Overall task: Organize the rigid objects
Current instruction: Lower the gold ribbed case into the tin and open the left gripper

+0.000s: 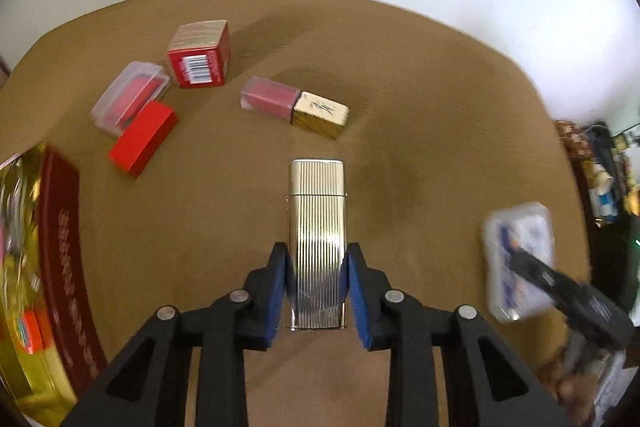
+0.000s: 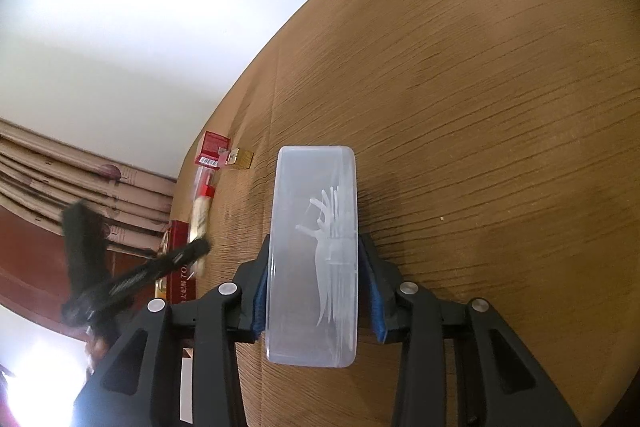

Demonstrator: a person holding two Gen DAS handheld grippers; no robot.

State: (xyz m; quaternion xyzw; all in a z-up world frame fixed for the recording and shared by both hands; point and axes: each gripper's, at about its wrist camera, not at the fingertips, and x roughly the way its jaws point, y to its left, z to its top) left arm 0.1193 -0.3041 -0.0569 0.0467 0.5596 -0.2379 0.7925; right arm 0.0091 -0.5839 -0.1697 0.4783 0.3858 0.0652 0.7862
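Note:
My left gripper (image 1: 316, 261) points steeply down at the brown table (image 1: 420, 131) and is shut on a silver ribbed lighter-like case (image 1: 317, 211), its blue pads pressed against the case's long sides. In the right wrist view my right gripper (image 2: 313, 267) is shut on a translucent plastic box (image 2: 312, 211) with thin white sticks inside, held just over the table. That box (image 1: 516, 251) shows blurred at the right of the left wrist view. Loose on the table lie a red barcode box (image 1: 199, 57), a clear case with a red insert (image 1: 128, 99), a small red box (image 1: 142, 137) and a pink tube with a gold cap (image 1: 294, 107).
A large gold and dark red tin (image 1: 56, 247) fills the left edge of the left wrist view. The table's far edge meets a white wall. Clutter (image 1: 604, 171) stands beyond the table's right side. Stacked cardboard (image 2: 80, 179) shows at the left of the right wrist view.

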